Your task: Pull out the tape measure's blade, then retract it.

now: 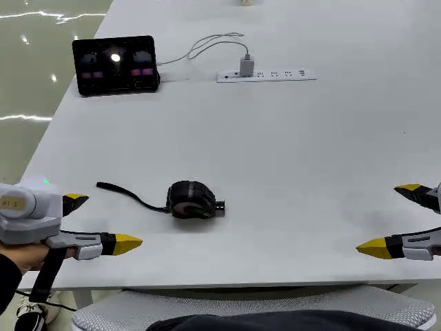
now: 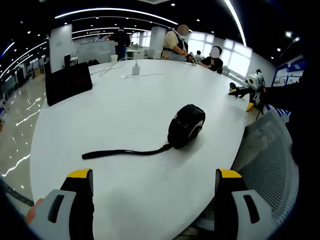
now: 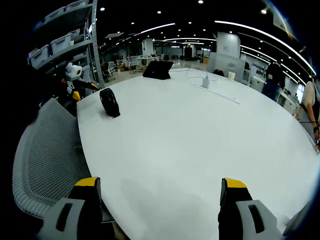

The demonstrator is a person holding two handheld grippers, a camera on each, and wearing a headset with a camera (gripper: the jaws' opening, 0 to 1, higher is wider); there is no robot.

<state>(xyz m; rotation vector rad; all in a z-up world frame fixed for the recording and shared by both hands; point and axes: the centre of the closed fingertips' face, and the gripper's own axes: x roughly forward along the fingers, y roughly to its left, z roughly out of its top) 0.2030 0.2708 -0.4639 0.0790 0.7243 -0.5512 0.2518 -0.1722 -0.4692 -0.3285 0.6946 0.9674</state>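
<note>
A wide white table (image 1: 289, 152) in a large open office carried the work. Nearest, below the black rounded tape measure (image 1: 191, 200), a grey mesh chair back (image 1: 207, 310) showed at the table's edge. The left gripper (image 1: 109, 221) hovered just left of the tape measure and the right gripper (image 1: 387, 218) well to its right, both with yellow-tipped jaws spread wide and grasping nothing.

The tape measure lay near the front edge. Its long axis ran along that edge, its blade tip (image 1: 219, 205) pointing right and barely protruding, its black wrist strap (image 1: 127, 193) trailing left. Any marking on its case was too small to read.

Far beyond it to the left stood a dark propped-up tablet (image 1: 116, 65), its screen blurred. To the right of that lay a white power strip (image 1: 267, 74) with a white charger (image 1: 247, 66) and a looping grey cable (image 1: 207, 47).
</note>
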